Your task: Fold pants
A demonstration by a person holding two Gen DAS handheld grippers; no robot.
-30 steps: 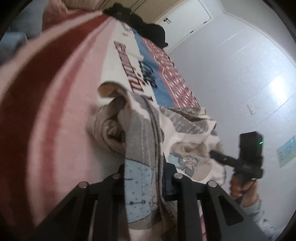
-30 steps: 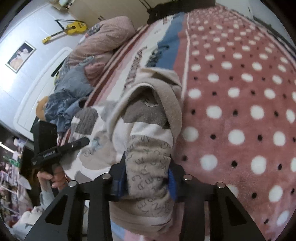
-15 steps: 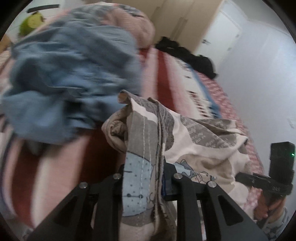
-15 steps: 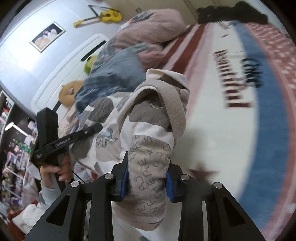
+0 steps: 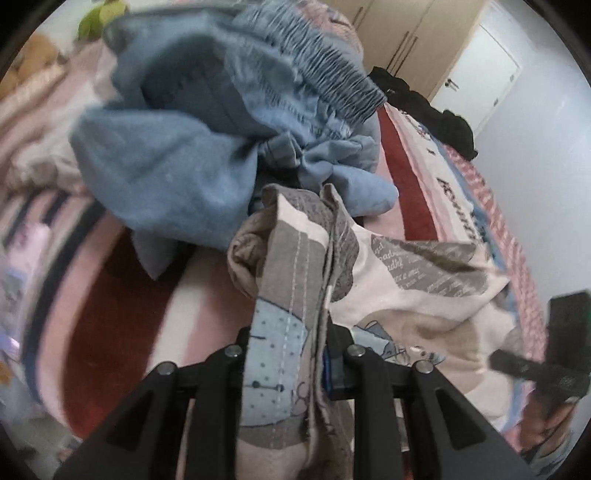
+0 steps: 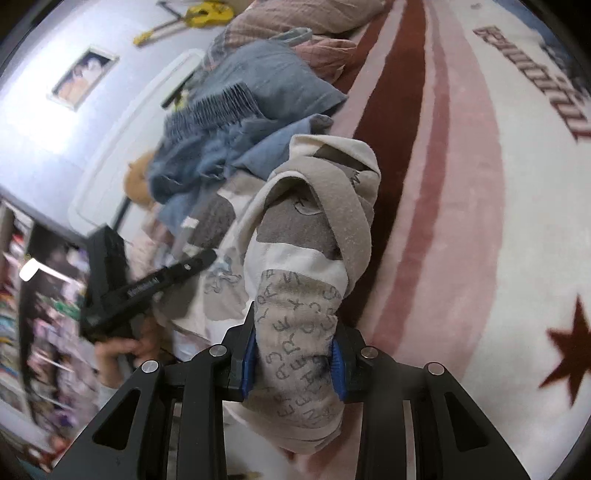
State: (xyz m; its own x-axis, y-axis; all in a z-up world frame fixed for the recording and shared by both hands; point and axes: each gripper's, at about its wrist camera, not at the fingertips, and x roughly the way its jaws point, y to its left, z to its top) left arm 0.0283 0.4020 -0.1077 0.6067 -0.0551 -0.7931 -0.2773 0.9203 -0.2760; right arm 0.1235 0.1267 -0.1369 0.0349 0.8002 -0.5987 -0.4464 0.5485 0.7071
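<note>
Overhead of the bed, the patterned pants (image 5: 391, 295) hung bunched between both tools: the left gripper (image 5: 288, 354) pinched a grey-and-blue seamed fold, and the right gripper (image 6: 293, 358) pinched a grey lettered fold between its blue pads (image 6: 246, 363). Behind the pants lay a heap of blue clothing (image 5: 207, 122) on the striped pink, red and white blanket (image 6: 461, 206), with a yellow guitar (image 6: 199, 16) on the far wall.
</note>
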